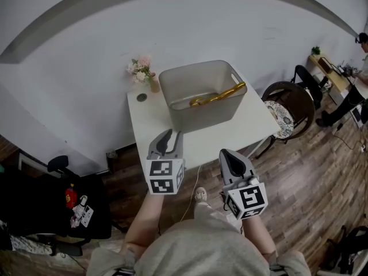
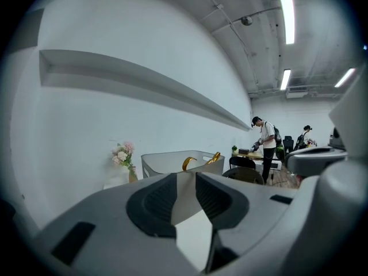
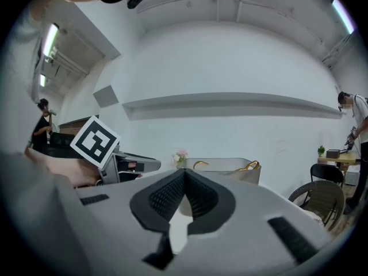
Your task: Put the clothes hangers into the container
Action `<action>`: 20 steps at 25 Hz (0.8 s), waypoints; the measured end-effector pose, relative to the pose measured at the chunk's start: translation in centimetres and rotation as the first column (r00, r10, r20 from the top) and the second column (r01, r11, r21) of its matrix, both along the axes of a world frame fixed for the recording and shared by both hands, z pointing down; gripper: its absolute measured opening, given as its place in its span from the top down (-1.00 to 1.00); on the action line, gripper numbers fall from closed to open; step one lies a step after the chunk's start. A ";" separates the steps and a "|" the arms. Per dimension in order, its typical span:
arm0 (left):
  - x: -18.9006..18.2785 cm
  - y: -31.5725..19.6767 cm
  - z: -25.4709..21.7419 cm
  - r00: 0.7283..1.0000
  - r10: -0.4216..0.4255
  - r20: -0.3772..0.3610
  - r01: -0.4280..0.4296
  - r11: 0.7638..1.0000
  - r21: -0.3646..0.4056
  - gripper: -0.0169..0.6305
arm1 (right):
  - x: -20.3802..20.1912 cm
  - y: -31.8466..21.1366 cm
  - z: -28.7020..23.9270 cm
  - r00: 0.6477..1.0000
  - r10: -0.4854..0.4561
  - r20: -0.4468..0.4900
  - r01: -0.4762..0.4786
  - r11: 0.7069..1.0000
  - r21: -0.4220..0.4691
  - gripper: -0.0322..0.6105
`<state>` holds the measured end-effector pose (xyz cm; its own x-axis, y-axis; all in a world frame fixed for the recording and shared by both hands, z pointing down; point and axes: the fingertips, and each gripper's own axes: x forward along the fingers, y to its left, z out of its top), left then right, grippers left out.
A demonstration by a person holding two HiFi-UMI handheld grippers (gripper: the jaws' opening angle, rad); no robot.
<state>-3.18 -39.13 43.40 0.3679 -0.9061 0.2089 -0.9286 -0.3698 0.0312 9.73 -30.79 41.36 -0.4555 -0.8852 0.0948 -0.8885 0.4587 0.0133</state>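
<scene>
Gold hangers (image 1: 221, 95) inside grey container (image 1: 201, 118), white table (image 1: 149, 125)

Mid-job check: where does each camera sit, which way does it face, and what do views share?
Head view: on the person's head, looking steeply down at the table; shows left gripper, right gripper, forearms, torso.
Left gripper view: on that gripper, facing along its open jaws toward the container.
Right gripper view: on that gripper, along its shut jaws; left gripper at its left.
Shared: all three show the container with gold hangers.
</scene>
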 end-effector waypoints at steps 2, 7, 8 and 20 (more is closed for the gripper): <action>-0.4 1.7 -0.1 1.000 -0.007 -0.007 0.007 1.000 0.009 0.70 | -0.3 1.3 -0.4 1.000 -0.002 0.000 0.002 1.000 0.012 0.89; -1.3 6.0 0.1 0.999 -0.025 -0.023 0.026 1.000 0.014 0.83 | -0.7 4.8 -0.1 0.999 -0.001 -0.032 0.000 1.000 -0.028 0.89; -1.5 6.9 0.2 0.999 -0.027 -0.030 0.027 1.000 0.014 0.84 | -0.8 5.4 0.0 1.000 -0.003 -0.029 0.002 1.000 -0.024 0.89; -2.5 15.9 0.5 0.998 -0.029 -0.057 0.030 0.999 0.021 0.87 | -2.0 11.6 0.0 1.000 -0.025 -0.012 0.025 1.000 0.011 0.89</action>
